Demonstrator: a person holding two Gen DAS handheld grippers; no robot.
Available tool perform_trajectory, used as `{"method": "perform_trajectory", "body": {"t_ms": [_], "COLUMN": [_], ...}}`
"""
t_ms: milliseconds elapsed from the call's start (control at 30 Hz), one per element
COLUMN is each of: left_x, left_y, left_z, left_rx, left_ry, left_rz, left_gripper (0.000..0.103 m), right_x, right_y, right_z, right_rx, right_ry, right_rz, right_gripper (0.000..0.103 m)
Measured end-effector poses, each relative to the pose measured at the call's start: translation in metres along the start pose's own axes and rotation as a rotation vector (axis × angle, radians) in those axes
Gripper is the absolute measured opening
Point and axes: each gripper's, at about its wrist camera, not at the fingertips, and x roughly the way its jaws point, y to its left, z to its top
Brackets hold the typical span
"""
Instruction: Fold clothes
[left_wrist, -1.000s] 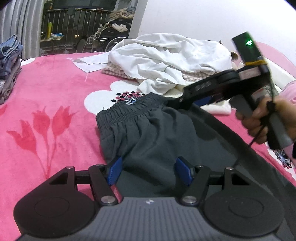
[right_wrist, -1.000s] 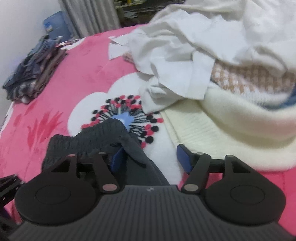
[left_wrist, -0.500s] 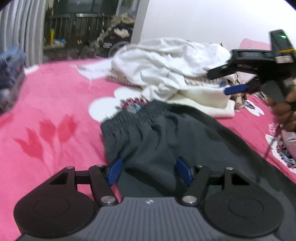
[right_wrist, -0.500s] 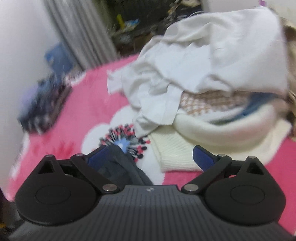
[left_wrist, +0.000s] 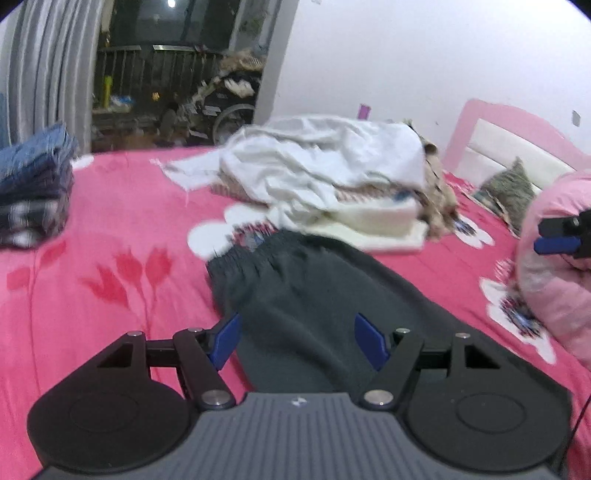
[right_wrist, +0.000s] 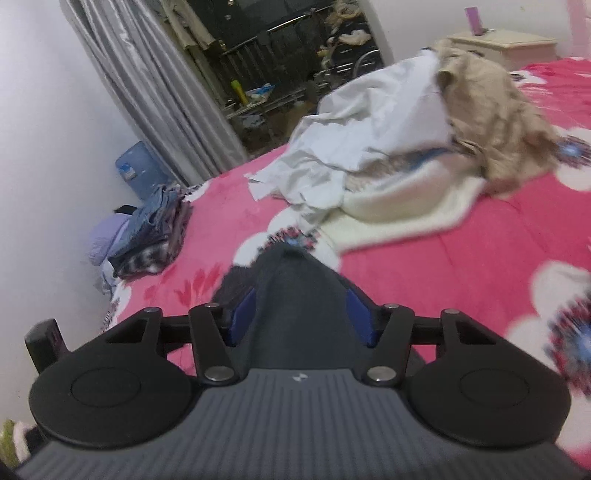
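Your two tools, left tool (left_wrist: 297, 338) and right tool (right_wrist: 301, 314), both gape over one dark grey trousers (left_wrist: 314, 291) spread on the pink bed (left_wrist: 122, 221), one white clothes heap (left_wrist: 325, 173) beyond, one folded stack (left_wrist: 33, 184) far left.
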Motion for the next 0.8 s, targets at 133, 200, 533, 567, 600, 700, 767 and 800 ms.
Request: {"method": "perform_trajectory", "body": {"t_ms": [133, 200, 533, 567, 600, 700, 767, 800], "left_x": [-0.018, -0.027, -0.042, -0.04, -0.038, -0.031, -0.026, -0.024], "left_y": [-0.02, -0.035, -0.067, -0.07, -0.072, -0.079, -0.084, -0.086], "left_z": [-0.038, -0.059, -0.122, -0.126, -0.128, -0.135, -0.139, -0.142], "left_rx": [0.0, 0.033, -0.126, -0.129, -0.133, -0.144, -0.151, -0.155], "left_ry": [0.135, 0.197, 0.475, 0.503, 0.52, 0.571, 0.605, 0.622], "left_rz": [-0.084, -0.104, -0.359, -0.392, -0.411, -0.469, -0.508, -0.527], "left_gripper": [0.07, 0.07, 0.07, 0.07, 0.07, 0.07, 0.07, 0.07], "right_x": [-0.038, -0.053, -0.099, -0.101, -0.102, -0.099, -0.093, -0.09], "right_y": [-0.031, -0.05, -0.117, -0.122, -0.126, -0.138, -0.145, -0.148], "right_z": [-0.044, -0.069, -0.16, -0.165, -0.17, -0.178, -0.182, -0.183], "right_rx": [0.16, 0.261, 0.678, 0.712, 0.742, 0.8, 0.831, 0.843], "right_ry": [0.023, 0.047, 0.095, 0.091, 0.088, 0.098, 0.113, 0.122], "right_rz": [-0.054, -0.065, -0.217, -0.219, -0.228, -0.263, -0.282, -0.288], "right_gripper": [0.054, 0.054, 0.061, 0.063, 0.066, 0.068, 0.068, 0.069]}}
